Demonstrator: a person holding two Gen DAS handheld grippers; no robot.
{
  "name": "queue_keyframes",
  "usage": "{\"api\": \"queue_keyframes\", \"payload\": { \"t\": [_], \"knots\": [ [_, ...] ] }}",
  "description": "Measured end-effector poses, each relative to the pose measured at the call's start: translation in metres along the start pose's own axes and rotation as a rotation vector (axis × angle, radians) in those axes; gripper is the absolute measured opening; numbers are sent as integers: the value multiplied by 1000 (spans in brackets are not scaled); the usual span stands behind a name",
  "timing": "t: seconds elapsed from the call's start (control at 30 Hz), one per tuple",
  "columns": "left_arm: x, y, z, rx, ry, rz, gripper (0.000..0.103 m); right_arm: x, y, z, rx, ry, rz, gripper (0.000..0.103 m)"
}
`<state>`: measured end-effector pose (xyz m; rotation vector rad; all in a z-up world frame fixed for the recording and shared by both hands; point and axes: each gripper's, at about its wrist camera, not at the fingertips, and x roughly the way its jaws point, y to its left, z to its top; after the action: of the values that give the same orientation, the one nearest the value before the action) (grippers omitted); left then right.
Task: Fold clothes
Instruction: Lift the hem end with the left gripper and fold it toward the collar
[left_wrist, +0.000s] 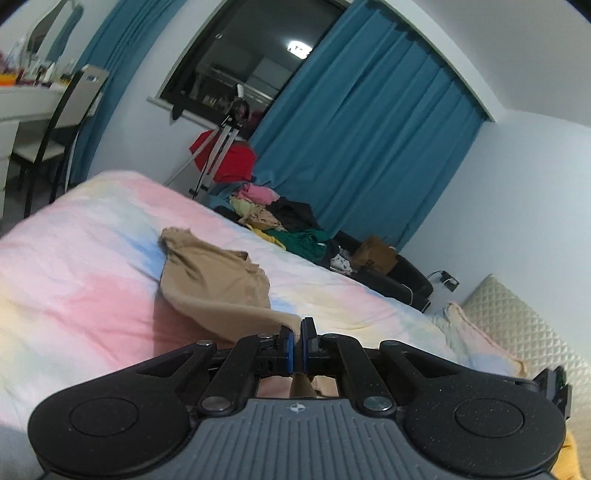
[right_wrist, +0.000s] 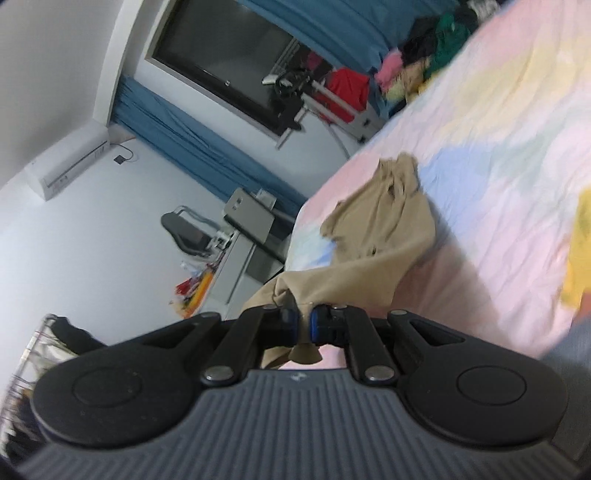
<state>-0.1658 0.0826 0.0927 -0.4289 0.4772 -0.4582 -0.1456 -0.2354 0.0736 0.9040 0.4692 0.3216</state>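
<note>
**Tan garment lifted by two corners over the bed**

Right now the work looks to be at the lift-and-spread stage of folding. A tan garment (left_wrist: 214, 280) is held at its near edge by both tools, while its far end trails crumpled on the pastel bed (left_wrist: 74, 280). From where I stand it hangs like a slack hammock between the hands and the mattress, not yet flat.

The left gripper (left_wrist: 297, 341) has its jaws pressed almost together, with a thin pinch of tan cloth caught between the blue pads and a tail of it showing below them. The right gripper (right_wrist: 303, 326) is much the same: jaws nearly closed, a bunched fold of the same garment squeezed between them (a little thicker there, so the gap is a touch wider).

My guess is that the next move calls for drawing the two held corners apart to take out the slack, then laying the cloth down smoothly on the bed so that it lies flat enough to crease. The far end is twisted, so it may need a shake or a tug before it settles.

Beyond the bed a heap of other clothes (left_wrist: 288, 221) lies by the blue curtain (left_wrist: 369, 129), presumably waiting their turn, and something yellow (right_wrist: 580, 251) lies at the right edge of the right-hand view.
</note>
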Motion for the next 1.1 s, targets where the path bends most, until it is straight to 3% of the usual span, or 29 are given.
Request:
{"api": "queue_keyframes", "payload": {
  "t": [0.3,0.6,0.87,1.1],
  "knots": [
    [74,19,41,37,-6,77,5,80,-4,47,-41,-20,-71,10],
    [188,58,78,92,0,189,5,179,-18,83,-143,-22,-189,10],
    [284,114,61,174,56,300,7,253,-60,83,-211,39,-285,10],
    [341,156,38,179,135,329,9,298,-94,74,-282,89,-368,11]
  ]
}}
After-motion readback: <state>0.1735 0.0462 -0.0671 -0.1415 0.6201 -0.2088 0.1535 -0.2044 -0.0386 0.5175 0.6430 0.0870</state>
